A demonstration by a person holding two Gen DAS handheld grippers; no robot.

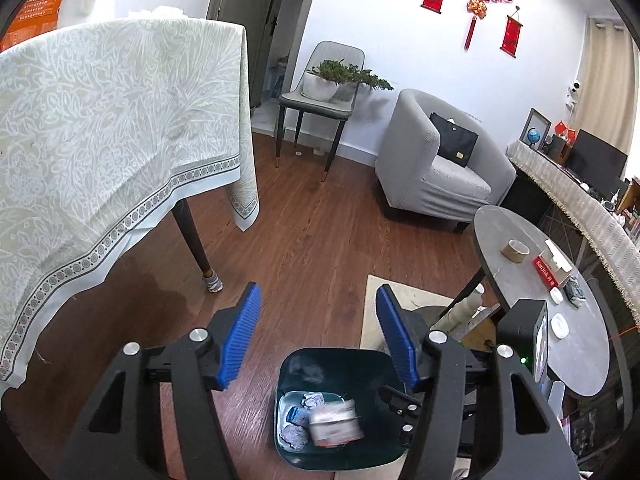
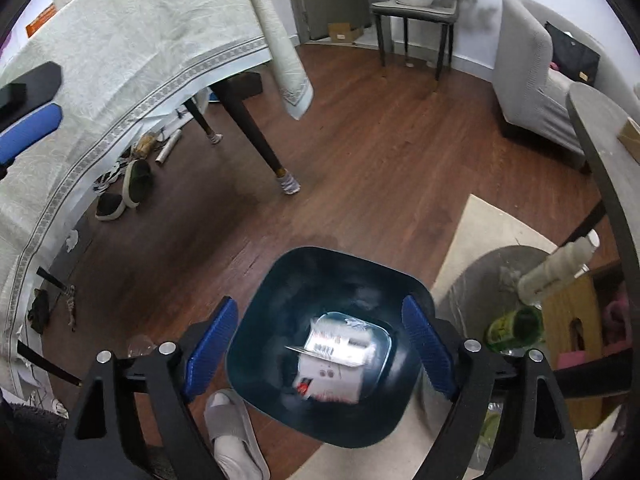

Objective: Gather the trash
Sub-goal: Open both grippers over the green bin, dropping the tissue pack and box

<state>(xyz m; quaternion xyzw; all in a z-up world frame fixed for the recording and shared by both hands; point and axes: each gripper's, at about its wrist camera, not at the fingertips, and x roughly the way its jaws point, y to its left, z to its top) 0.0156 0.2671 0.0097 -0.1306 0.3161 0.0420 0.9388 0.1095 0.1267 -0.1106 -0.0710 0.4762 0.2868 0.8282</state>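
Note:
A dark teal trash bin (image 1: 288, 364) (image 2: 260, 312) stands on the wood floor. A white carton with red print (image 1: 334, 422) (image 2: 334, 360), motion-blurred, is inside the bin, over crumpled paper (image 1: 294, 434). My left gripper (image 1: 318, 336) is open and empty, above and behind the bin. My right gripper (image 2: 320, 348) is open and empty, straight above the bin's mouth. The left gripper's blue finger shows at the left edge of the right wrist view (image 2: 28, 130).
A table with a pale patterned cloth (image 1: 100, 120) (image 2: 120, 60) stands to the left, its legs (image 2: 256, 132) near the bin. A round grey table (image 1: 540, 280) with tape, a box and lids is at right. A rug (image 2: 492, 232), bottles (image 2: 552, 268), a slipper (image 2: 232, 432) and shoes (image 2: 128, 192) lie around.

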